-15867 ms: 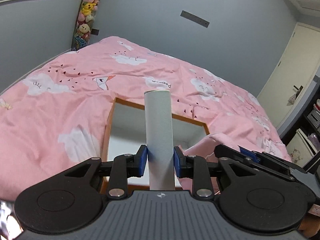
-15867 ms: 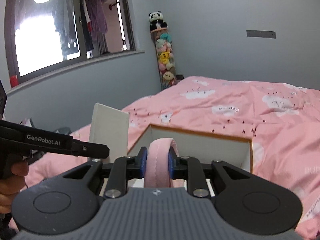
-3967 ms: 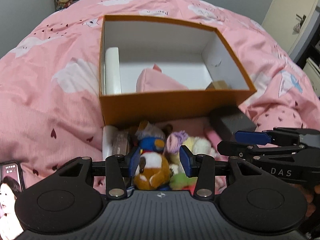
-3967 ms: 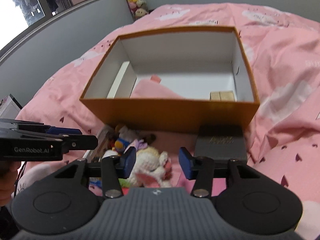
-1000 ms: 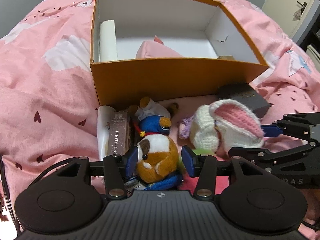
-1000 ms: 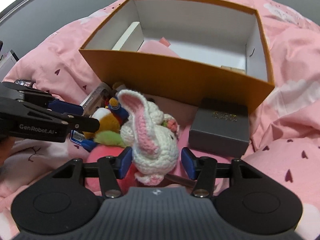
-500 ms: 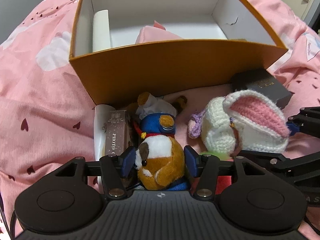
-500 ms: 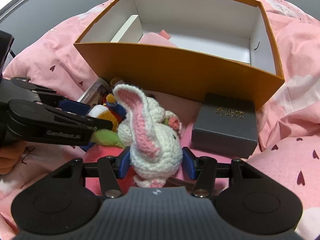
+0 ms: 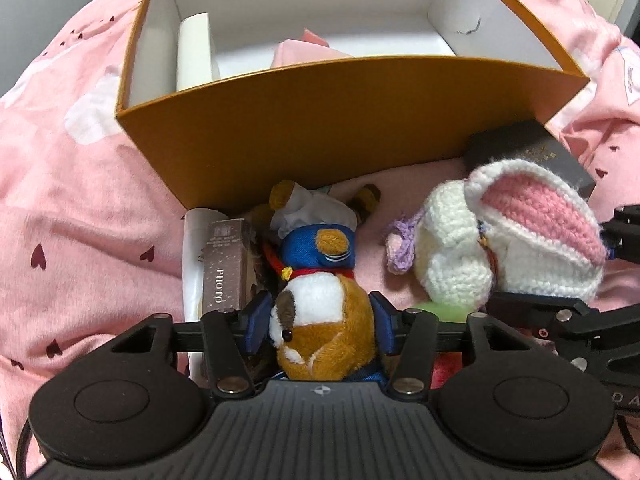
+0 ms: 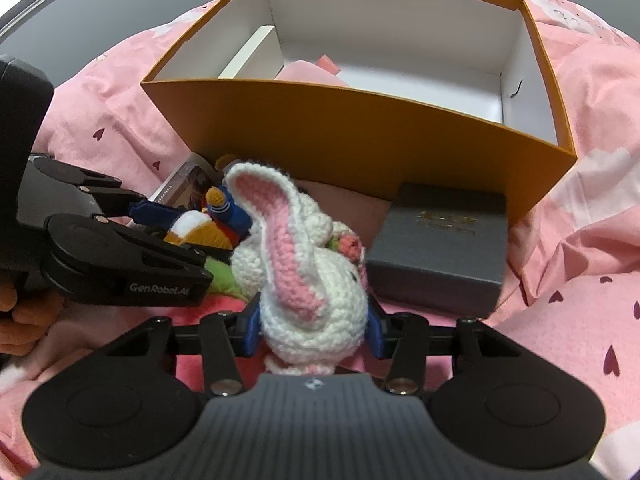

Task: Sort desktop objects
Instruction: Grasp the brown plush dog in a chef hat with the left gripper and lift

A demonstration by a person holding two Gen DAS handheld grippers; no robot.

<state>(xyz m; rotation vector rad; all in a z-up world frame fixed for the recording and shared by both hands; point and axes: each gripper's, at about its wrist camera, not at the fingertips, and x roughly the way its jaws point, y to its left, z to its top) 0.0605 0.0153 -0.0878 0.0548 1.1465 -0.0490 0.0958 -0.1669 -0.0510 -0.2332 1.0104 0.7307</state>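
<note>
gripping a white crochet bunny (image 10: 316, 304) with a pink ear, my right gripper (image 10: 314, 326) has just been closing. my left gripper (image 9: 320, 326) clamps a brown plush dog (image 9: 324, 320). the orange box (image 10: 360, 132) wall rises just behind.

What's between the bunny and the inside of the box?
Only the box's orange front wall, which stands between the bunny and the white interior; it has to go over that. The top is open.

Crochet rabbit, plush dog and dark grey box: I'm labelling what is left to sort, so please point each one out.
crochet rabbit (image 10: 316, 304), right wrist view, on its white body.
plush dog (image 9: 324, 320), left wrist view, on its brown-and-white head.
dark grey box (image 10: 440, 240), right wrist view, on its lid.
</note>
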